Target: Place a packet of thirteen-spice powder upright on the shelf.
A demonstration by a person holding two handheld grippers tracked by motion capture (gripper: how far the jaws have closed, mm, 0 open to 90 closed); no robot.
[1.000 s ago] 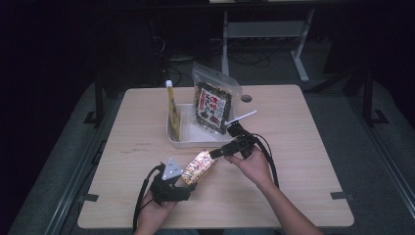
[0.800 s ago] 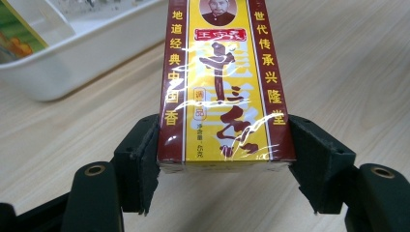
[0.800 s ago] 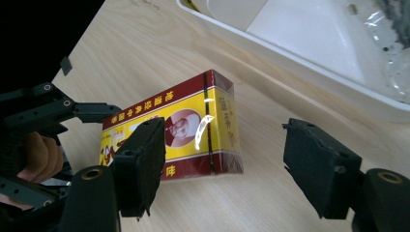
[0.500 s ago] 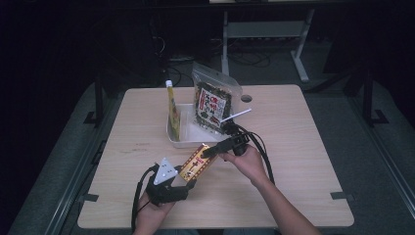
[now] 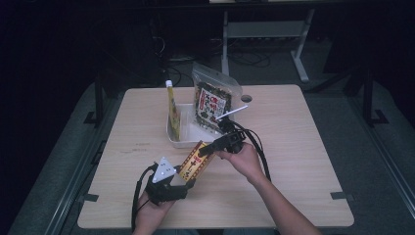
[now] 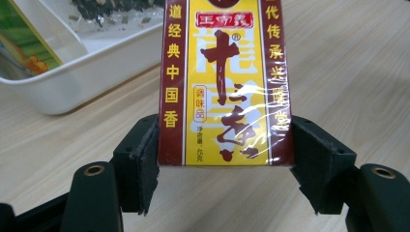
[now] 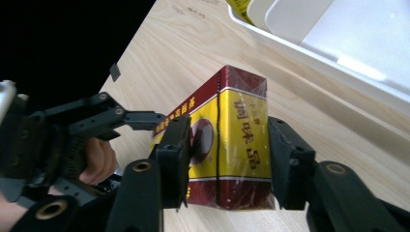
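A yellow and dark red box with Chinese print is held over the table's front middle, between both grippers. My left gripper is shut on its near end; in the left gripper view the pads press both sides of the box. My right gripper is shut on its far end, just in front of the white tray. In the right gripper view the jaws clamp the box, and the left gripper holds the other end beyond it.
The white tray holds an upright yellow packet and a clear bag of dark snacks that leans at its back. Black cables trail from both grippers. Bare wood lies to the left and right. A round hole sits behind the tray.
My right gripper has shifted left, closer to the tray's front, with the box's far end. The left gripper has stayed almost still on the near end.
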